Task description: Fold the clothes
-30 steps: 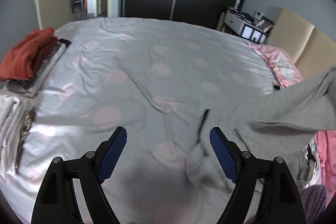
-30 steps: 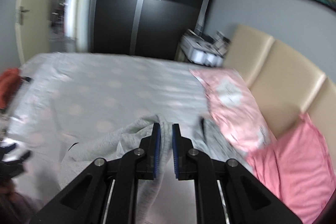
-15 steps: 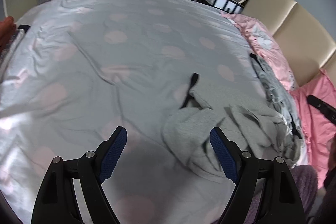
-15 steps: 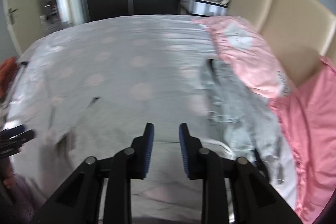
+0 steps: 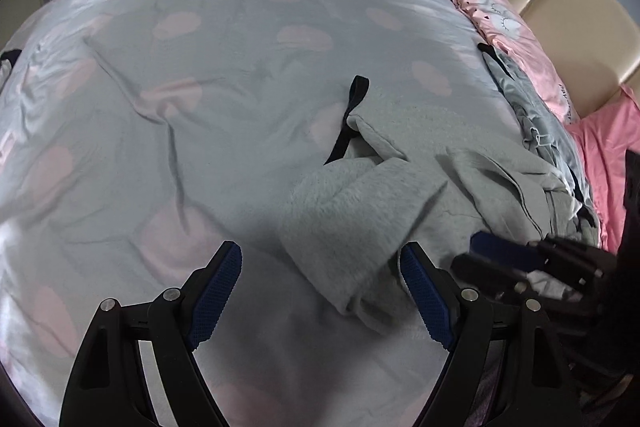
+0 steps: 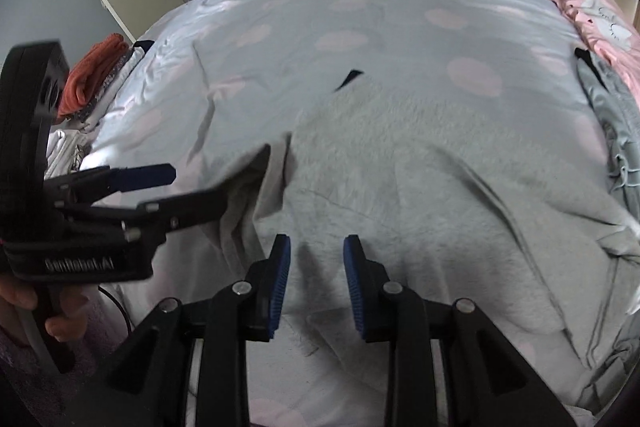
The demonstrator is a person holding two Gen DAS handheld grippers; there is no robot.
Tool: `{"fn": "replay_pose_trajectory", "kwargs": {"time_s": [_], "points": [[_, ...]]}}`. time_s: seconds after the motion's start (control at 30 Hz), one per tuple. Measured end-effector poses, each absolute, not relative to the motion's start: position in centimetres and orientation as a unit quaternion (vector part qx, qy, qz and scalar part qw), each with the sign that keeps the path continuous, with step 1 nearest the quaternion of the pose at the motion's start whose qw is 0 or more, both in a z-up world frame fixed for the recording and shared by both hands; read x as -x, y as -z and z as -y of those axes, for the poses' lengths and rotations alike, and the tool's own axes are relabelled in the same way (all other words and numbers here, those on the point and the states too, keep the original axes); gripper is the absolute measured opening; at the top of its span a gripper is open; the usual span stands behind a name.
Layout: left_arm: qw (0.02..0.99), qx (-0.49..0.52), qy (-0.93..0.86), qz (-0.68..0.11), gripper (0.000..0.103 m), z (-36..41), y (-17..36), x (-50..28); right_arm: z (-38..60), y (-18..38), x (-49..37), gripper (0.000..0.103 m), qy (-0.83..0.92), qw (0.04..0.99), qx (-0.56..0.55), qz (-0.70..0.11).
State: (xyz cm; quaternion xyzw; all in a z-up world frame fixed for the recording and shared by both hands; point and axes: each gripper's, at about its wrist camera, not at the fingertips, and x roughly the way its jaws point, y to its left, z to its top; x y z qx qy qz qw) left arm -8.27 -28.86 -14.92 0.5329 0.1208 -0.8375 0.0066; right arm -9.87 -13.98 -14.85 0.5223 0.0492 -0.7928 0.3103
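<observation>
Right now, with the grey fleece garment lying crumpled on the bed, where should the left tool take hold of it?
Take the near folded corner of the grey fleece garment, which lies between the open left tool pads. Come in low from the near bed edge, straight ahead. That corner is doubled and raised off the duvet, so likely easy to pinch. The black strap is thinner and farther away.

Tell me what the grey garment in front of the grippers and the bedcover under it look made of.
Grey garment: probably a fleecy knit like sweatshirt cotton; the surface looks matte and fuzzy and folds thickly. Bedcover: seems a thin smooth woven sheet, grey with pink dots, with a slight sheen and sharp creases.
</observation>
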Motion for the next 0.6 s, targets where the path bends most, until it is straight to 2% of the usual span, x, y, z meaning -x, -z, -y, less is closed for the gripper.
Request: {"fn": "replay_pose_trajectory", "kwargs": {"time_s": [0.1, 0.2, 0.37, 0.4, 0.43, 0.6], "points": [[0.013, -0.544, 0.832, -0.114, 0.079, 28.8, 15.9, 9.4, 14.2, 16.1, 10.4, 0.029, 0.783, 0.317, -0.534, -0.037], [0.027, -0.547, 0.831, -0.101, 0.059, 29.1, 16.4, 9.8, 14.4, 17.4, 11.0, 0.031, 0.773, 0.323, -0.546, -0.025], [0.042, -0.547, 0.826, -0.126, 0.039, 30.4, 17.1, 9.8, 14.7, 18.6, 11.4, 0.029, 0.767, 0.323, -0.554, -0.022], [0.045, -0.547, 0.825, -0.132, 0.034, 30.6, 17.2, 9.8, 14.4, 18.6, 11.5, 0.021, 0.77, 0.317, -0.554, -0.02], [0.047, -0.547, 0.825, -0.137, 0.028, 30.9, 17.3, 9.7, 14.1, 18.5, 11.6, 0.008, 0.773, 0.311, -0.553, -0.017], [0.059, -0.516, 0.841, -0.151, 0.017, 31.8, 15.6, 8.6, 11.8, 16.6, 11.3, 0.002, 0.806, 0.276, -0.523, -0.004]]}}
